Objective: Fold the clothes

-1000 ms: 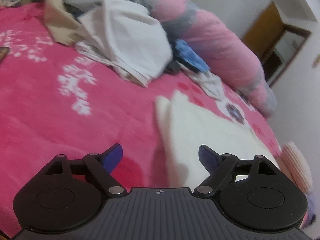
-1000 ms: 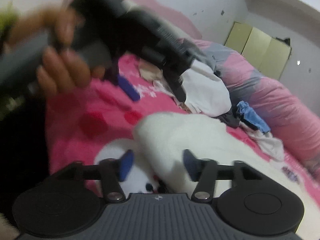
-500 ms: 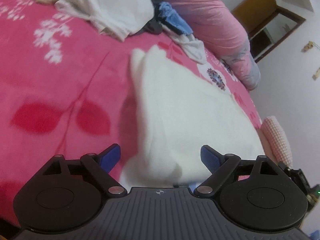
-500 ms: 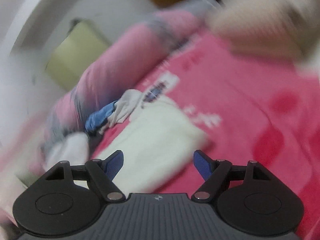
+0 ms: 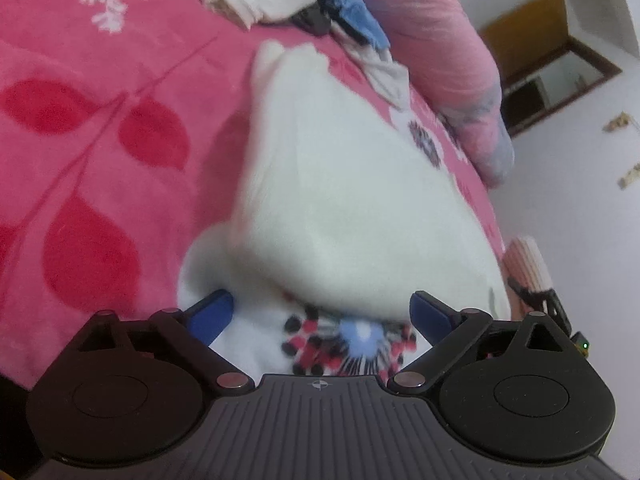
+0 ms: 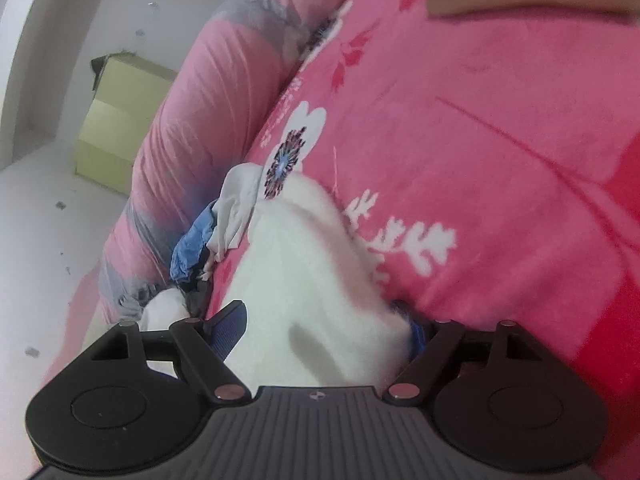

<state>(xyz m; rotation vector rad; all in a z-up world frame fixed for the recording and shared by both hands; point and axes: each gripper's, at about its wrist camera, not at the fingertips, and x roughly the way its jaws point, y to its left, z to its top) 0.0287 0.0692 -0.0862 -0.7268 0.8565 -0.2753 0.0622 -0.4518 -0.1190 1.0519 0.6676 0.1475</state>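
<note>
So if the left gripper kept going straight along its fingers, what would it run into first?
Most likely the white garment. Its near edge already lies between the open fingers of the left gripper, over the pink bedspread. Depth is unclear in this blurred fisheye view, so whether they already touch cannot be told.

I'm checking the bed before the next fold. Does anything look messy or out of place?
Yes. Behind the flat white garment, a blue cloth and other clothes lie crumpled in a loose heap against the rolled pink quilt, unfolded.
</note>
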